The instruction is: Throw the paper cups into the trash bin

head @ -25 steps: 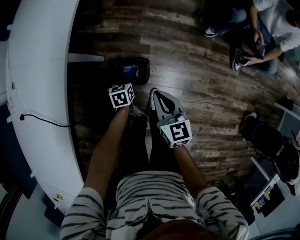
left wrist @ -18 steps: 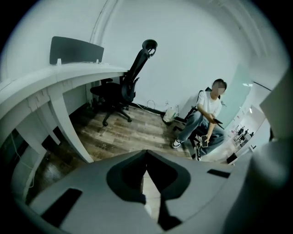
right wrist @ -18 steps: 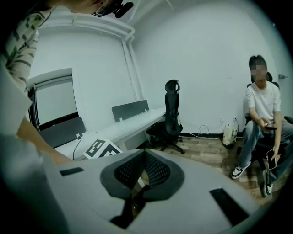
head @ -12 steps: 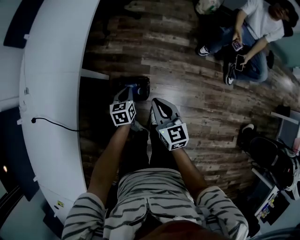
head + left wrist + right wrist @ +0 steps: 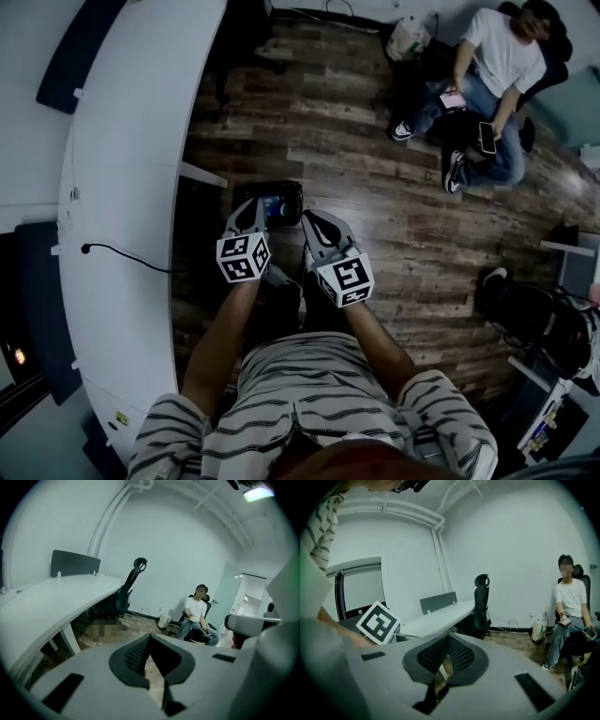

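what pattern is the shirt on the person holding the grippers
Striped: a light shirt with thin dark stripes, clearest in the head view.

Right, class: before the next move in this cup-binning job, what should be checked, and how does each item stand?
1. Left gripper fingers shut, empty: ok.
2. Right gripper fingers shut, empty: ok.
3. Paper cup in sight: not ok, none visible.
4. Trash bin located, on the floor ahead of both grippers: ok.
5. Bin's contents: cannot tell.
6. Seated person apart from grippers: ok.
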### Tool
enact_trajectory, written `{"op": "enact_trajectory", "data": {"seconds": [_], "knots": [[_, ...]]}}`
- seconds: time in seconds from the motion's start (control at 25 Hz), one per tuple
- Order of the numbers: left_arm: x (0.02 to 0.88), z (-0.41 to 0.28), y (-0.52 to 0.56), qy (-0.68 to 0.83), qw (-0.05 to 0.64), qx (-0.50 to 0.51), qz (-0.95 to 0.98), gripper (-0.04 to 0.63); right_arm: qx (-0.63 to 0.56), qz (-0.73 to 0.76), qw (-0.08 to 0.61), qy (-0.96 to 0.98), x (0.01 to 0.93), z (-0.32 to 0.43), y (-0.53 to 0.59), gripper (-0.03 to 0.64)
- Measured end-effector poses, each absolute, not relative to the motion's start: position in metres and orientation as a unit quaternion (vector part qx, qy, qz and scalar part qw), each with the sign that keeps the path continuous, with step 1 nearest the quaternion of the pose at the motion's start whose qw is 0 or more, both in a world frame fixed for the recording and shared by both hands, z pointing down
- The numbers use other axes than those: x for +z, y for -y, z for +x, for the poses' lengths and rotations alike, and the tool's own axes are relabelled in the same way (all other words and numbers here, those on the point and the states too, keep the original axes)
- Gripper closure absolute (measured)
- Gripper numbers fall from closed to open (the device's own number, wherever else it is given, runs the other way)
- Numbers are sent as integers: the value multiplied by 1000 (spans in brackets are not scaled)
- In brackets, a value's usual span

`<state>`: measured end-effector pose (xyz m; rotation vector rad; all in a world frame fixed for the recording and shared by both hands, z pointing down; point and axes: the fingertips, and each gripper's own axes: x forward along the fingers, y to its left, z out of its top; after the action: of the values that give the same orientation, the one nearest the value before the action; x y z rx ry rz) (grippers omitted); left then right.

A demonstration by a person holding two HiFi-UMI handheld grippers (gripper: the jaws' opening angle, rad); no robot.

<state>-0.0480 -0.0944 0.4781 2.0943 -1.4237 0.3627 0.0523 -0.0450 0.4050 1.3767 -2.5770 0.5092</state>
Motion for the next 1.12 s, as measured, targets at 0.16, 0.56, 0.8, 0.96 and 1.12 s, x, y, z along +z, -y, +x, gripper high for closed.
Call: {"op": "enact_trajectory", "data": {"seconds": [0.16, 0.56, 0.8, 0.96, 1.12], "knots": [[449, -56, 81, 535, 269, 121, 792, 572, 160, 456, 80, 872, 386, 43, 39, 607], [379, -65, 66, 542, 214, 84, 808, 572, 139, 448, 57, 881, 346, 30, 34, 607], [345, -63, 60, 544, 188, 62, 815, 572, 127, 452, 41, 882, 324, 32, 34, 607], [326, -65, 56, 545, 171, 49, 820, 572, 116, 452, 33, 884, 313, 29, 37, 607], [315, -69, 50, 547, 161, 35, 821, 572, 105, 448, 28, 888, 305, 24, 37, 607]]}}
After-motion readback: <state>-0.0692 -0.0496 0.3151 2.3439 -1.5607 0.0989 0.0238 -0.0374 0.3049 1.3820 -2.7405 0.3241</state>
